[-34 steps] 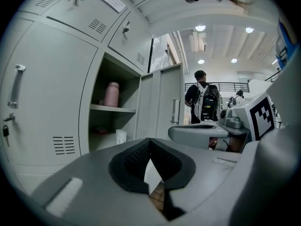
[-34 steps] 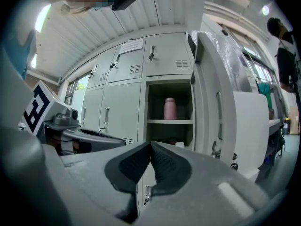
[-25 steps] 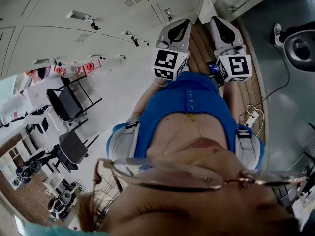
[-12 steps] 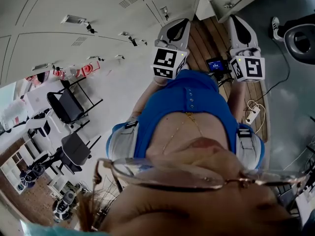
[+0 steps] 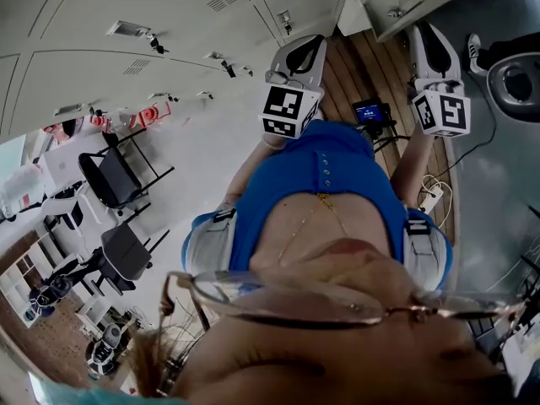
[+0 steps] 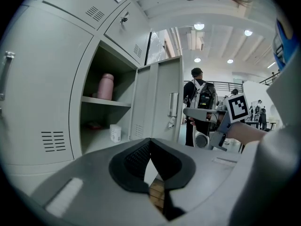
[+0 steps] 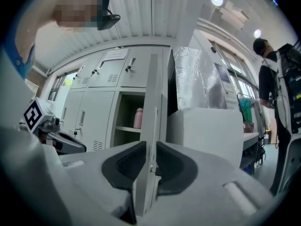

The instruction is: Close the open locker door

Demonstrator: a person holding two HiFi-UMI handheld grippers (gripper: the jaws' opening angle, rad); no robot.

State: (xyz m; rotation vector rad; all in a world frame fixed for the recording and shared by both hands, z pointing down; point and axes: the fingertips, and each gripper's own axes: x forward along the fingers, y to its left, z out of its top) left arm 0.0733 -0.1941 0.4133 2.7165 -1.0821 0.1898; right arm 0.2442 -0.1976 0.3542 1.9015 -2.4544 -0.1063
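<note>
The open locker door (image 7: pixel 153 102) stands edge-on straight ahead in the right gripper view. My right gripper (image 7: pixel 151 147) has its jaws opening, and the door's edge shows in the gap between the pads; no pad visibly presses on it. From the left gripper view the same door (image 6: pixel 162 102) hangs ajar, with the right gripper (image 6: pixel 188 111) at its free edge. My left gripper (image 6: pixel 150 142) is shut and holds nothing, well short of the locker. Overhead, the left gripper (image 5: pixel 297 57) and right gripper (image 5: pixel 434 45) point at the lockers, the right one near the door (image 5: pixel 396 7).
Inside the open locker a pink bottle (image 6: pixel 106 87) stands on the shelf and a white cup (image 6: pixel 115 133) below it. A person with a backpack (image 6: pixel 202 95) stands beyond the door. Chairs (image 5: pixel 118 175) are at the left, a power strip (image 5: pixel 430 197) and cables at the right.
My right gripper has swung out to the right and forward toward the open door. The left gripper has barely moved.
</note>
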